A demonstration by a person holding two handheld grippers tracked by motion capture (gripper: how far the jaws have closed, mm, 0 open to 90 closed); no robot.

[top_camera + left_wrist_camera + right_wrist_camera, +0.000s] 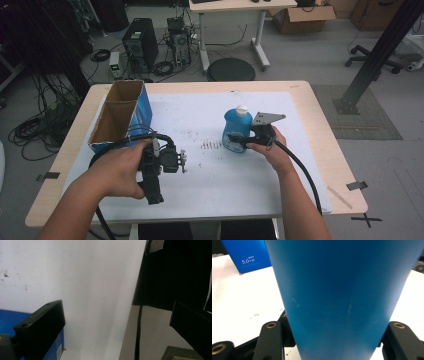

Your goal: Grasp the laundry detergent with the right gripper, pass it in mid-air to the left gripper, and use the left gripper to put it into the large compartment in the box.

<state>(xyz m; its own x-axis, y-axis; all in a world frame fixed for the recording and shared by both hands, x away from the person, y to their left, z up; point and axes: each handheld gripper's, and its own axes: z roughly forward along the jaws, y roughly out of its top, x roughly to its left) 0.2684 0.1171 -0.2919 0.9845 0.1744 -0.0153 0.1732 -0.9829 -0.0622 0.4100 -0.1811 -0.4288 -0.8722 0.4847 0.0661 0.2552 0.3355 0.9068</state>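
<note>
A blue bottle [236,127] with a white cap stands upright on the white mat [200,110], right of centre. My right gripper [245,142] comes at it from the near right, and its jaws press on both sides of the bottle's lower body. In the right gripper view the bottle [342,290] sits between the two black jaws of my right gripper [335,340]. My left gripper [172,161] lies low on the mat at the near left, held by a hand. In its own view the left gripper [115,310] stands open, with nothing but bare mat between the jaws.
An open-topped blue carton [142,107] stands at the table's far left, close to the left hand; the carton [249,255] is behind the bottle. Small dark marks [210,145] dot the mat's middle. Beyond the table are a computer tower [140,42], a stool [231,69] and cables.
</note>
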